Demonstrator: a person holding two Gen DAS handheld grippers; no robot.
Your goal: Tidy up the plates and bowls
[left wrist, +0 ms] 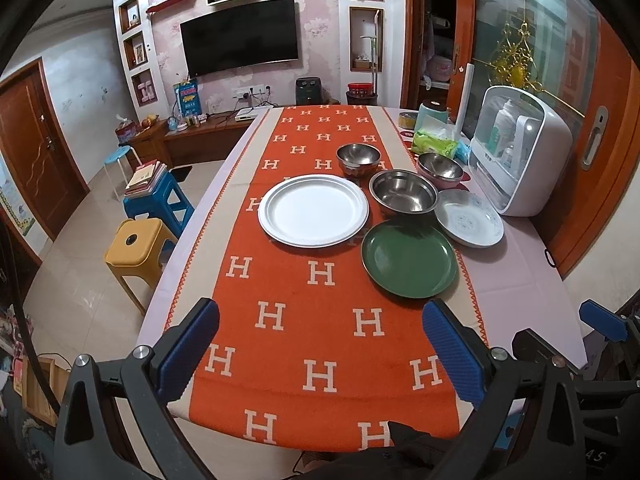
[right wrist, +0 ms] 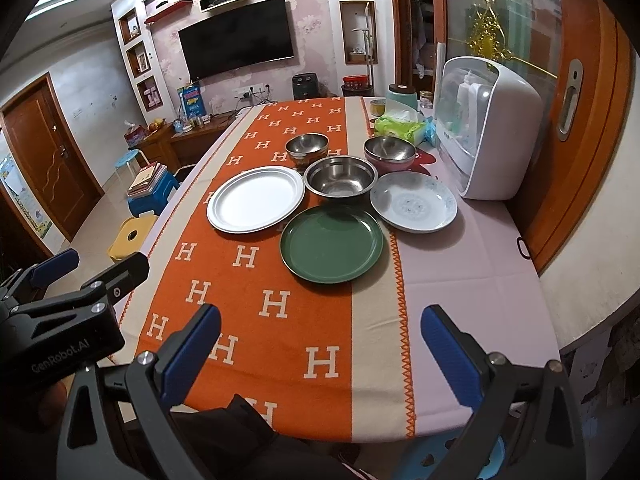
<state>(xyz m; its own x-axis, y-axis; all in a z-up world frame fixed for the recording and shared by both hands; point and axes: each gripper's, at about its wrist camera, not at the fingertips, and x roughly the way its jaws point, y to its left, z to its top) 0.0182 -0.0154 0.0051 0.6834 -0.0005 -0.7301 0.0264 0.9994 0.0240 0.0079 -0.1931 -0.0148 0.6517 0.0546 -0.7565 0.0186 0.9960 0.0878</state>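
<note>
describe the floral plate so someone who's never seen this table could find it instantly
Start at the white countertop appliance on the table's right side. Directly in front of it, on the pale cloth just off the orange runner, sits the patterned plate. It is the only dish with a printed blue speckle design; the green plate and white plate beside it are plain.

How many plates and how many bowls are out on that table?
Plates: 3, the white plate, the green plate and the patterned plate.
Bowls: 3, the big steel bowl, the far steel bowl and the pink-sided bowl.
Total: 6.
</note>
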